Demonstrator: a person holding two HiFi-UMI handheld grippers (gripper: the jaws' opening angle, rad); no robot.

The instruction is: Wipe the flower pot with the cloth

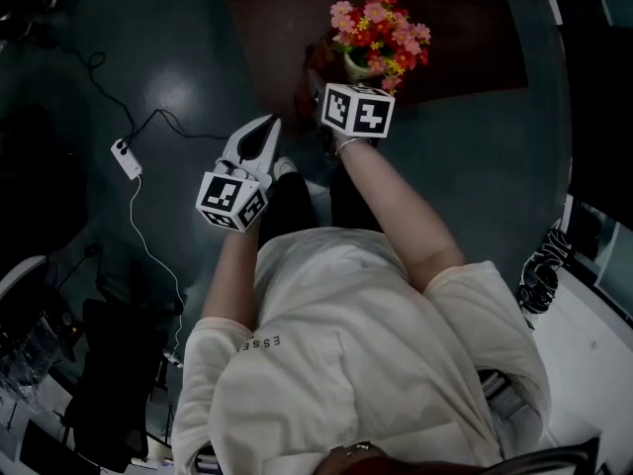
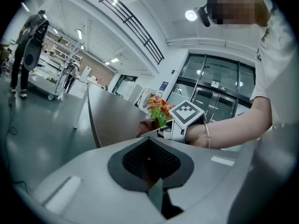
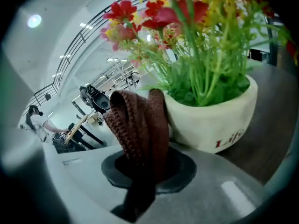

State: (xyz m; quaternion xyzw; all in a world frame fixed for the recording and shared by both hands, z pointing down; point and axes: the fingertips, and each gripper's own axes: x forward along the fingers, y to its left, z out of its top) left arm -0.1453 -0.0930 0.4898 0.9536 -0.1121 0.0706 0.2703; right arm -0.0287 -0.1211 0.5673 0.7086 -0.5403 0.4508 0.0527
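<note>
The right gripper (image 3: pixel 147 169) is clamped on the brown cloth (image 3: pixel 138 120), right beside the cream flower pot (image 3: pixel 215 120) just ahead. The pot holds red, pink and yellow flowers (image 3: pixel 122 10). The left gripper (image 2: pixel 149 158) is closed and empty, with the pot farther ahead of it.

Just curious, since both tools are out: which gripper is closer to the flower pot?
Right. The right gripper holds the brown cloth right beside the flower pot; the left gripper, shut, hangs back, well short of it.
</note>
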